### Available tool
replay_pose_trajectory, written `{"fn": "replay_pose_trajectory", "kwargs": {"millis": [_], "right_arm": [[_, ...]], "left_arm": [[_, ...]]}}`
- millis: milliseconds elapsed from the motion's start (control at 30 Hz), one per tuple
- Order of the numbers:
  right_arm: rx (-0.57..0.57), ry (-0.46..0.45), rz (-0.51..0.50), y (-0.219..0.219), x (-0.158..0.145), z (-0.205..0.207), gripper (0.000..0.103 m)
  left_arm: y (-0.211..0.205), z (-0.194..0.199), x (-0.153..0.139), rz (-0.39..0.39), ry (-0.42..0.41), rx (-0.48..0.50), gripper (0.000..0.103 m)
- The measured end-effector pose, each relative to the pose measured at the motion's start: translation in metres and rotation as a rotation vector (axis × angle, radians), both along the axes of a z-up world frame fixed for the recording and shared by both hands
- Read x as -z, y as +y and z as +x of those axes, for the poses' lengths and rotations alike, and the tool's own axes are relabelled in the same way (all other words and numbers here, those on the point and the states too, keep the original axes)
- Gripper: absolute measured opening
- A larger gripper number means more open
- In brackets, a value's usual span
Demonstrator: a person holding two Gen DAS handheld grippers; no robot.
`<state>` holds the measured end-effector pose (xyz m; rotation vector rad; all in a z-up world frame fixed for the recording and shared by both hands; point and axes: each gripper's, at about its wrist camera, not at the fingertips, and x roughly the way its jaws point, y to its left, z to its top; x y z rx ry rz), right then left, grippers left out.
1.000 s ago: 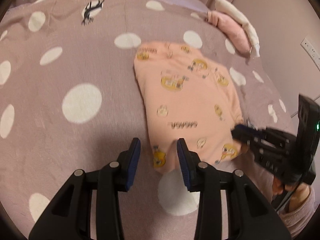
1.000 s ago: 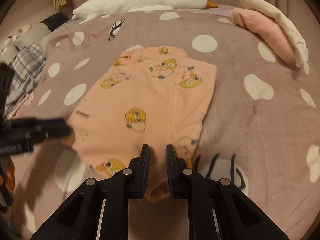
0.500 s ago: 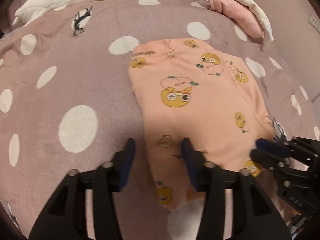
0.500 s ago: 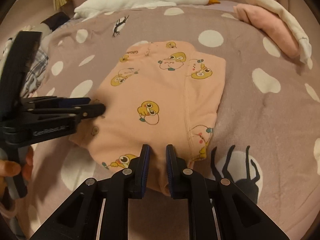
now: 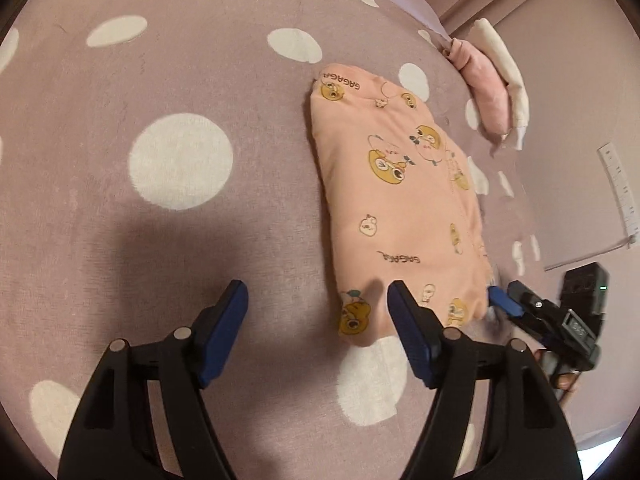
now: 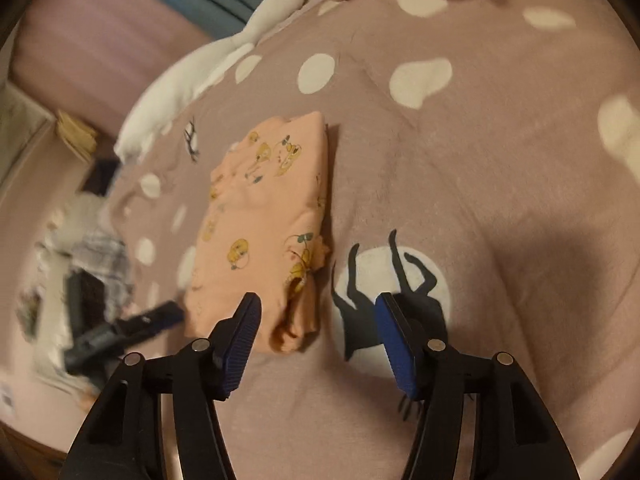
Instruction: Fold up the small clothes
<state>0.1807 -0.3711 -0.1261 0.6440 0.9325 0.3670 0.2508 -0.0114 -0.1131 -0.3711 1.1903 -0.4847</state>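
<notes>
Both grippers have released the garment point(image 5: 404, 208): left gripper point(image 5: 318, 312) and right gripper point(image 6: 318, 322) are spread, jaws opening, nothing between the pads. Garment lies folded on the bed point(image 5: 180, 80); its near corner appears bunched beside the right gripper.

Bed point(image 5: 120, 220): you work over a mauve blanket with white spots.
Folded garment point(image 5: 404, 208): your peach printed piece lies flat on it.
Goose toy point(image 6: 208, 68): lies along the far edge.
Pink and white clothes point(image 5: 492, 96): piled at your far right corner.
</notes>
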Motion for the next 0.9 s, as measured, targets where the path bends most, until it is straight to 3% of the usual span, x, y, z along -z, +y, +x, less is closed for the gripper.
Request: {"fn": "replay_pose_trajectory", "kwargs": {"millis": [133,300,467,900], "right_arm": [[-0.018,0.012,0.070,0.003,0.007,0.009,0.060],[-0.051,0.028,0.099,0.016,0.010,0.024,0.060],[-0.075,0.046,0.097,0.022,0.012,0.042,0.060],[-0.084,0.023,0.174,0.025,0.018,0.075,0.060]], "left_arm": [[-0.002,0.006,0.006,-0.146,0.056,-0.002,0.072],[-0.013,0.012,0.014,-0.216,0.091,-0.004,0.072],[-0.022,0.024,0.016,-0.246,0.108,0.000,0.072],[-0.047,0.053,0.019,-0.231,0.094,0.032,0.074]]}}
